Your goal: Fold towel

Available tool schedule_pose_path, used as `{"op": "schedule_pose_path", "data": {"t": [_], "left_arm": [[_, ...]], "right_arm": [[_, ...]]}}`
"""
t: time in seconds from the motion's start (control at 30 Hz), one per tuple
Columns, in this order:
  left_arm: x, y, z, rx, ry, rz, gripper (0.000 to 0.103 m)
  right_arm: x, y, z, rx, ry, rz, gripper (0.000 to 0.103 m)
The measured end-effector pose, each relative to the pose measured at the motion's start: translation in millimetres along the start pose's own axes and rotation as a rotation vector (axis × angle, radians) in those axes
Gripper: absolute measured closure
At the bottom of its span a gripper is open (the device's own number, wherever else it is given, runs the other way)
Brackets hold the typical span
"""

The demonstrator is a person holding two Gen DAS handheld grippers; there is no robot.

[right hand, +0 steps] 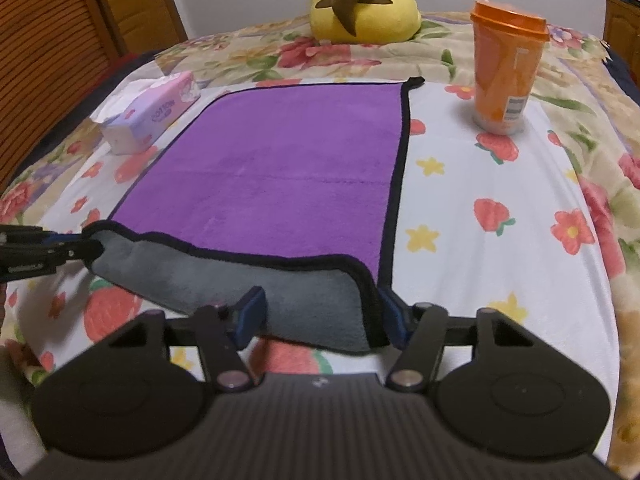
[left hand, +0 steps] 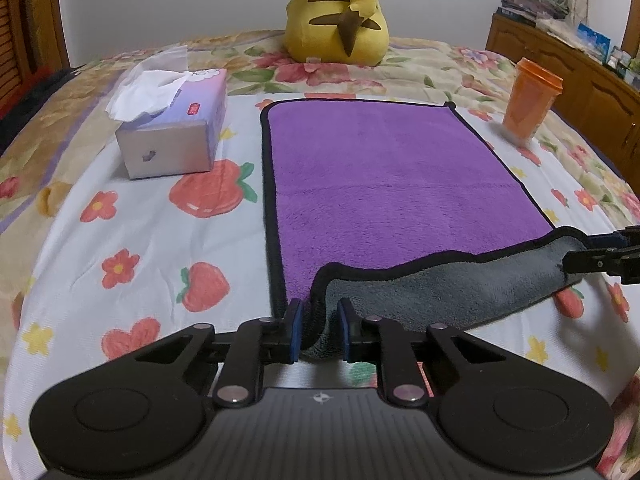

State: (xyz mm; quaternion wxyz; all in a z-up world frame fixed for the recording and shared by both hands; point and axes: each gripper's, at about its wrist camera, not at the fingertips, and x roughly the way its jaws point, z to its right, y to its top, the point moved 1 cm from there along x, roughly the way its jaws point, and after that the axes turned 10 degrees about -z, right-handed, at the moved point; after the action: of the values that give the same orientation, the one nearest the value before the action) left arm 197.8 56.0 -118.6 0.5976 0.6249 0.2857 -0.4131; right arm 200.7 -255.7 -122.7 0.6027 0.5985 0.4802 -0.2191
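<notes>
A purple towel (left hand: 384,168) with a black hem and a grey underside lies flat on the bed; it also shows in the right wrist view (right hand: 280,168). Its near edge is lifted and turned over, grey side up (left hand: 440,292). My left gripper (left hand: 320,328) is shut on the near left corner, with the cloth bunched between its blue pads. My right gripper (right hand: 320,316) holds the near right corner, with the grey cloth spanning the gap between its pads. Each gripper shows at the edge of the other's view, pinching the hem, the right one (left hand: 592,260) and the left one (right hand: 60,252).
A tissue box (left hand: 176,132) stands left of the towel. An orange lidded cup (right hand: 504,68) stands to its right. A yellow plush toy (left hand: 340,12) sits beyond the far edge. A wooden cabinet (left hand: 568,76) stands at the right of the bed.
</notes>
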Motion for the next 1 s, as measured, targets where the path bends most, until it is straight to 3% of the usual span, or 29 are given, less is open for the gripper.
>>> {"op": "schedule_pose_path", "data": {"t": [0.2,0.27,0.47,0.53,1.0], "left_arm": [[1.3,-0.8,0.3,0.003,0.003,-0.009,0.081],[1.3,-0.9,0.5,0.004,0.003,-0.009,0.081],[0.3,-1.0,1.5,0.006,-0.004,-0.002,0.091],[-0.8,-1.3,1.8,0.007,-0.006,0.005,0.093],[-30.0,6.3,5.5,0.004,-0.031,0.126,0.095]], "right_arm": [[-0.4,1.2,0.7,-0.016,-0.004,-0.010,0.064],[-0.2,1.1,1.2,-0.019,-0.010,-0.015,0.076],[0.2,0.4,4.9,-0.016,-0.028,-0.021,0.085],[1.1,-0.1,5.6,-0.017,-0.033,-0.022,0.097],[-12.7,4.3,8.3,-0.011,-0.052,0.081,0.099]]}}
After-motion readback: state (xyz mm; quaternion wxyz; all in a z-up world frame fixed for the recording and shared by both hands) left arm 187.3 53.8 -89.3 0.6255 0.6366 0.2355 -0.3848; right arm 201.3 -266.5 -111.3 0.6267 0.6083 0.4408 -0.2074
